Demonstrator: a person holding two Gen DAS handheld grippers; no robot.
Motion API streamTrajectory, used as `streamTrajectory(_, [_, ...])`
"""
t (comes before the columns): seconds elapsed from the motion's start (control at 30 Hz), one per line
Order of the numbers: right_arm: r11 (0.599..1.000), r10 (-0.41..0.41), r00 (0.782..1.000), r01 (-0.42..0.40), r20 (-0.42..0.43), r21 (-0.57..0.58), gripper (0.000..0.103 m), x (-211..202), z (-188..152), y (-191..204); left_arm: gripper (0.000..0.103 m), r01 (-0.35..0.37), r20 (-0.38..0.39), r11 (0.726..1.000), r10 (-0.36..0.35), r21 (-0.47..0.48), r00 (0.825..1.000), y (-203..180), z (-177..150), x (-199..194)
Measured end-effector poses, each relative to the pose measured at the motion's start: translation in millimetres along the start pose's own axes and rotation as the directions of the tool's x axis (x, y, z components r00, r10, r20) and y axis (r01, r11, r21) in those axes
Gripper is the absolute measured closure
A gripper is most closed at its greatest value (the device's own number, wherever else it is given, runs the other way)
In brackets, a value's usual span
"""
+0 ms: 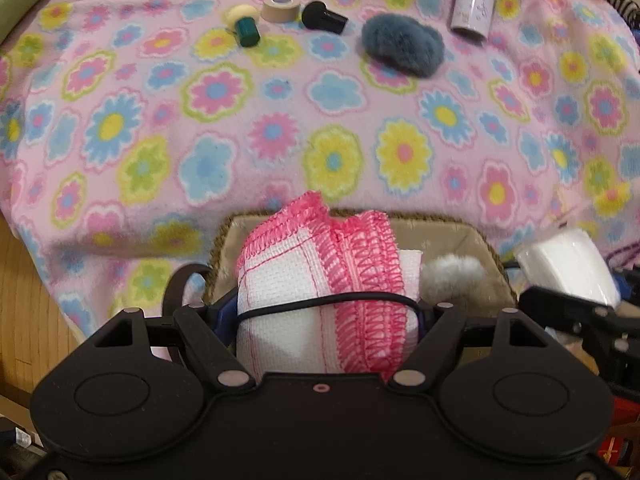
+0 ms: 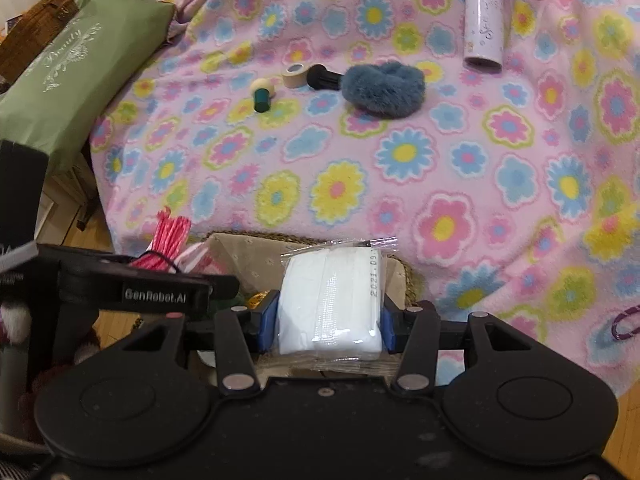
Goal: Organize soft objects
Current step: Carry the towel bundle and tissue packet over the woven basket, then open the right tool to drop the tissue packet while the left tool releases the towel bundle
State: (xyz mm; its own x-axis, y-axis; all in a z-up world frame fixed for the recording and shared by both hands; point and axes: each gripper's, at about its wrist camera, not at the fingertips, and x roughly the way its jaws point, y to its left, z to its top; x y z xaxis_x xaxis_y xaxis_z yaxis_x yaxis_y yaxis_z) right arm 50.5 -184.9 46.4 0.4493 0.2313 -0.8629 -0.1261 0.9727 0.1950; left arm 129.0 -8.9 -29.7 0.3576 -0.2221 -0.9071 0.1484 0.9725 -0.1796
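You're over the small woven basket w/ beige cloth lining (image 1: 472, 240) at the near edge of the pink flower-print fleece blanket (image 1: 280, 120), both loads ready to drop, so take it one at a time. Left gripper (image 1: 326, 312): jaws pinching the folded white waffle cloth w/ pink stitched edging (image 1: 320, 276), which sits square between the jaws and sticks up past the tips, already above the basket mouth; lower it in before letting go so it doesn't unfold over the rim. Right gripper (image 2: 329, 318): jaws pressed on the white tissue pack in clear wrap (image 2: 332, 300), held by its two sides, centred, hanging just over the basket's near rim; bring it a bit further in bc the wrap is slick & could slide off the edge. A grey fluffy pom (image 1: 452, 276) is already inside, so aim beside it. Left on the blanket, far side: the blue-grey fuzzy scrunchie (image 2: 384, 88), prob next.
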Motion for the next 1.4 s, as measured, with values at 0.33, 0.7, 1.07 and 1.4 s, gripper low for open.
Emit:
streamTrajectory(0.33, [1.000, -0.006, 0.997, 0.005, -0.072, -0.017, 0.055, 11.6, -0.1, 3.3, 0.031, -0.014, -0.028, 1.000, 0.015, 0.023, 0.999, -7.2, -6.3, 3.3])
streamTrajectory(0.7, [0.999, -0.012, 0.995, 0.009, -0.095, -0.031, 0.055, 18.2, 0.4, 4.1, 0.030, -0.035, -0.033, 0.999, 0.035, 0.017, 0.999, -6.3, -5.9, 3.1])
streamTrajectory(1.07, [0.998, -0.031, 0.992, 0.024, -0.119, -0.058, 0.053, 22.8, -0.6, 8.7, 0.028, -0.003, -0.025, 1.000, 0.004, 0.011, 1.000, -2.9, -9.5, -6.0])
streamTrajectory(1.4, [0.998, -0.034, 0.993, 0.028, -0.114, -0.057, 0.047, 21.4, -1.5, 7.3, 0.028, 0.021, -0.025, 0.999, -0.020, 0.037, 0.999, -4.7, -11.0, -8.4])
